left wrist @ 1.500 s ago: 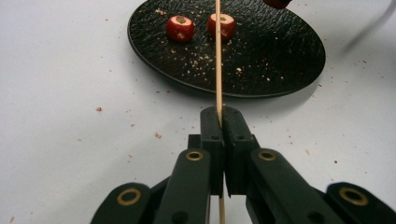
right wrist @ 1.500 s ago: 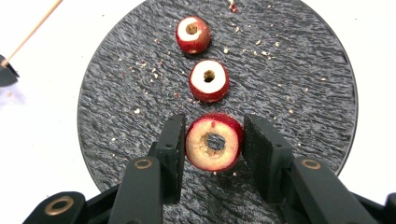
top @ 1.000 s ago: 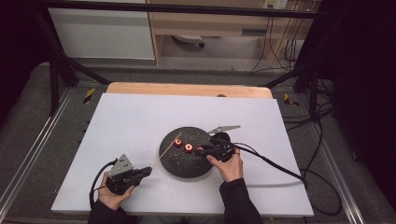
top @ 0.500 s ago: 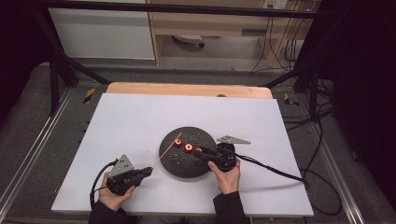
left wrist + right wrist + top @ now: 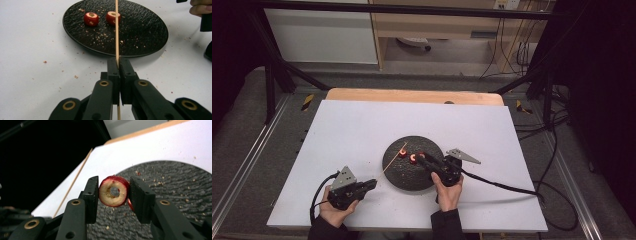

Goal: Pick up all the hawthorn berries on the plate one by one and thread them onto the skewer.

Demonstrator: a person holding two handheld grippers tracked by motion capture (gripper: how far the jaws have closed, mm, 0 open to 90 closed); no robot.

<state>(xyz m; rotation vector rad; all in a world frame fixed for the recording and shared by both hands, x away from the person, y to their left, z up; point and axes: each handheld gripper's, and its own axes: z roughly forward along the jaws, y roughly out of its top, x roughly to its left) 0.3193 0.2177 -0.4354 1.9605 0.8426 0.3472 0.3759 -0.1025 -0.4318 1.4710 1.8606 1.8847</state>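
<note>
Risk: missed skewering
Your right gripper [image 5: 113,191] fingers pinch the cored fruit [image 5: 114,191]; left gripper [image 5: 119,67] fingers clamp the skewer [image 5: 116,30]. Misaligning the hole could split it.

On the table [image 5: 362,125] in front of you, the plate [image 5: 407,175] lies near the middle, a little toward your side. Your left gripper [image 5: 371,184] is to the left of the plate, just beside its rim, and it holds the skewer [image 5: 394,158], which runs from the jaws up and forward over the left part of the plate. Two fruit pieces are on the far half of the plate: the left piece [image 5: 402,154] is beside the skewer tip, and the right piece [image 5: 414,158] sits between the jaws of your right gripper [image 5: 418,157]. This gripper reaches in from the right side of the plate.
</note>
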